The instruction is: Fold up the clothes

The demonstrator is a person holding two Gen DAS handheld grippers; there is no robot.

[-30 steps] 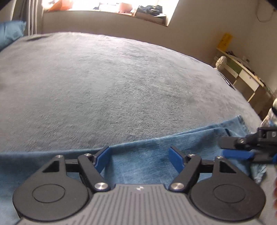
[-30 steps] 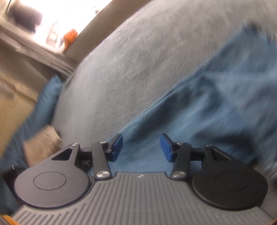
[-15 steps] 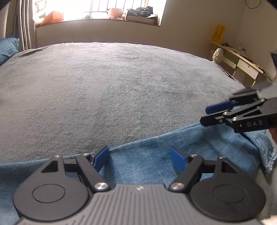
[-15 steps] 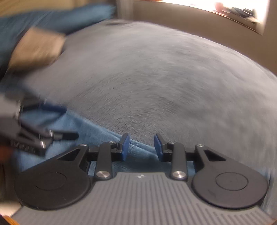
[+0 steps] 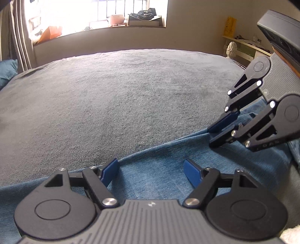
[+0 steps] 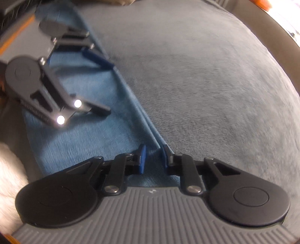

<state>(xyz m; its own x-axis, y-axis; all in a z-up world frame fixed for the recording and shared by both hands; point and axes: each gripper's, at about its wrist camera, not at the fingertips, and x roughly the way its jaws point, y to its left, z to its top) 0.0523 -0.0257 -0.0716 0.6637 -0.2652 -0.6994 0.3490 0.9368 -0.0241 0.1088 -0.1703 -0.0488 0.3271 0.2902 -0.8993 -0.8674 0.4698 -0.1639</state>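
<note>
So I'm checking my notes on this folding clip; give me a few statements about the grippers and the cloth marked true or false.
1. The blue denim garment lies on a grey blanket. True.
2. The left gripper is clamped shut on the cloth. False: its jaws stand wide open over the denim.
3. The right gripper has the denim's edge between its closing jaws. True.
4. The blanket is bright red. False: it is grey.
5. A window is behind the bed. True.

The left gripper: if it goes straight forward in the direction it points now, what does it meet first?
Most likely the jeans. The left gripper points down at the denim between its open fingers, near the folded edge; the grey blanket lies beyond.
</note>
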